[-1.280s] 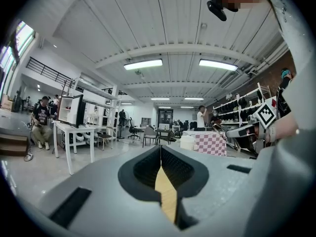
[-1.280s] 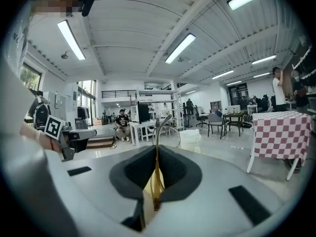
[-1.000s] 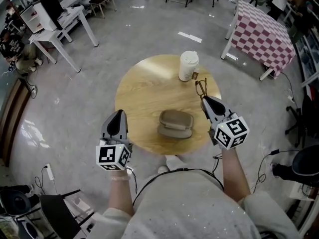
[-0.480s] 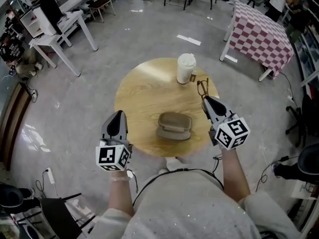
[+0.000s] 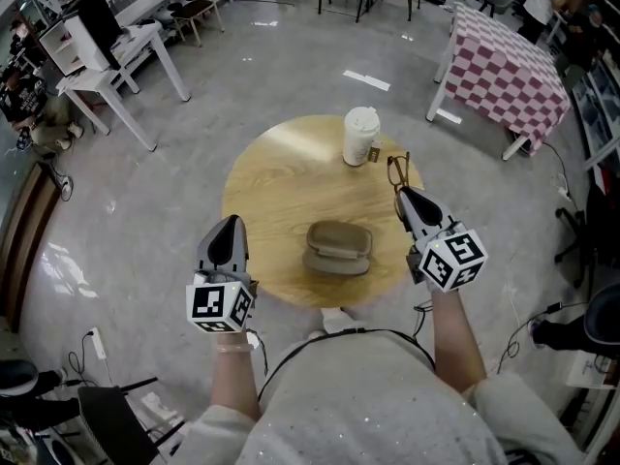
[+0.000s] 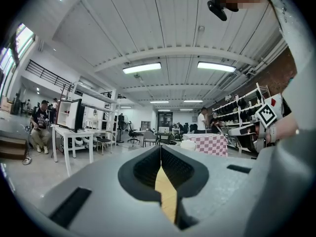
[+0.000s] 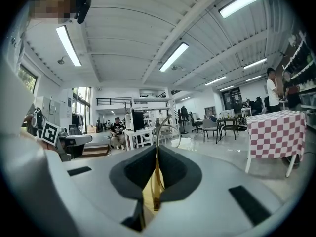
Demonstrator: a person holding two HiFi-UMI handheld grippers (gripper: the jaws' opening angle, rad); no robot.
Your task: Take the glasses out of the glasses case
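A grey-brown glasses case (image 5: 338, 247) lies in the middle of the round wooden table (image 5: 276, 177). Thin-rimmed glasses (image 5: 397, 170) stick up from my right gripper (image 5: 403, 196), which is shut on them above the table's right edge, to the right of the case. In the right gripper view a temple of the glasses (image 7: 156, 179) is pinched between the pads of the right gripper (image 7: 156, 154), with a rim curving up beyond. My left gripper (image 5: 230, 224) hovers at the table's front left edge, shut and empty; in the left gripper view the left gripper (image 6: 161, 157) shows closed pads.
A white lidded cup (image 5: 360, 136) stands at the table's far side, near the glasses. On the floor beyond are a table with a checked cloth (image 5: 509, 71) at the right, a white desk (image 5: 116, 56) at the left and chairs at the back.
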